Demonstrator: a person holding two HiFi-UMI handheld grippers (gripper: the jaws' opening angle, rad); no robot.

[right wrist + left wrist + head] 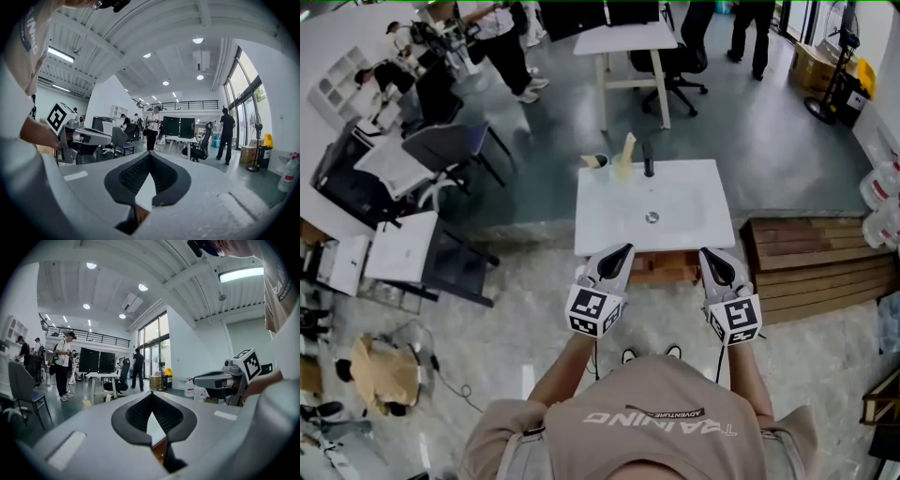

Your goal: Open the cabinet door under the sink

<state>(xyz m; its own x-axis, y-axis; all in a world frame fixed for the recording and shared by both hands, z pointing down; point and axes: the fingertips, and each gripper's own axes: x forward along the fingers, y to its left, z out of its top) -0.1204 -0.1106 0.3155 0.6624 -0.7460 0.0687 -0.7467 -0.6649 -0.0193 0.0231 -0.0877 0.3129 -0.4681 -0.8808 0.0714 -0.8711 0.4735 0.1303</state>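
A white sink top (675, 211) with a black faucet (648, 159) sits on a wooden cabinet (661, 270), of which only a strip of the front shows below the sink's near edge. My left gripper (625, 249) hovers at the sink's front left, and my right gripper (705, 253) at its front right. Both are held level and shut, with nothing between the pads. In the left gripper view the left gripper's (152, 395) pads meet at their tips, with the right gripper (220, 380) beside it. The right gripper view shows the right gripper (150, 153) closed the same way, with the left gripper (91, 137) alongside. The cabinet door is hidden.
A cup (596, 162) and a yellowish bottle (624, 157) stand at the sink's back edge. Wooden pallets (811, 267) lie to the right, with water jugs (881, 187) beyond. White desks (403, 248) and a chair (450, 148) stand to the left. People stand by a table (623, 42) farther back.
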